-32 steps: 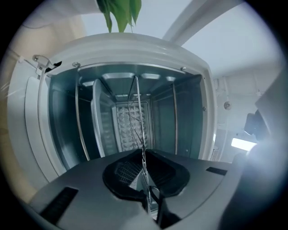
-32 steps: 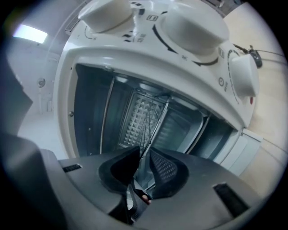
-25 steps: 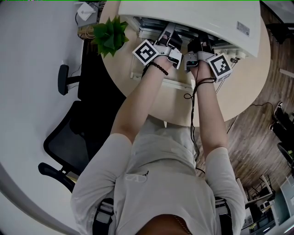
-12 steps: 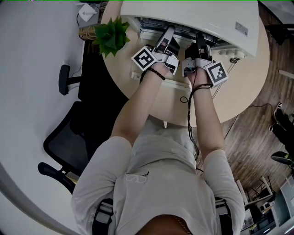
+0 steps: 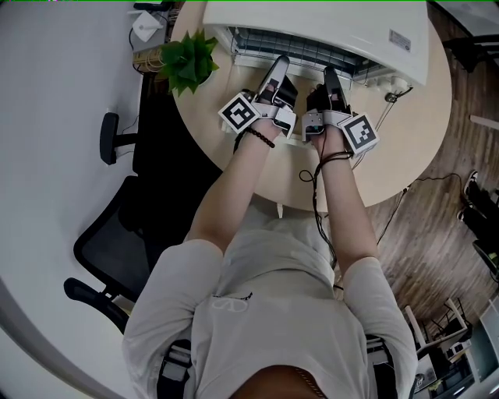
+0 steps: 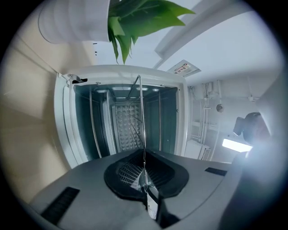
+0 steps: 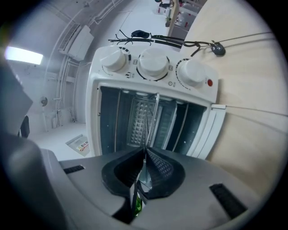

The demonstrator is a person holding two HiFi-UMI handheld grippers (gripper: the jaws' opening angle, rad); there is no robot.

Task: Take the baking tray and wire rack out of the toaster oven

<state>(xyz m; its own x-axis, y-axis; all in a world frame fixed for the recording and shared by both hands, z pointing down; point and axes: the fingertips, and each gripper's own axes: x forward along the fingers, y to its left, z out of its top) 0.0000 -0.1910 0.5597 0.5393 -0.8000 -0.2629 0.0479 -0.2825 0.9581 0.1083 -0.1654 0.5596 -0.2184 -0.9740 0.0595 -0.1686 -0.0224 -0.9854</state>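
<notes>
- Wire rack (image 6: pixel 141 117): thin, bright, shiny metal.
- Toaster oven (image 5: pixel 312 23): smooth glossy white shell, with dimpled metal on the back wall inside.
- Right gripper (image 7: pixel 145 155): matt grey plastic body and black ribbed pads (image 7: pixel 162 168).
- Table (image 5: pixel 405 148): pale, smooth, matt.
- Floor (image 5: pixel 437 234): dark wood planks.

One toaster oven (image 5: pixel 327 19), one wire rack (image 5: pixel 269 43), one plant (image 5: pixel 187 61).
</notes>
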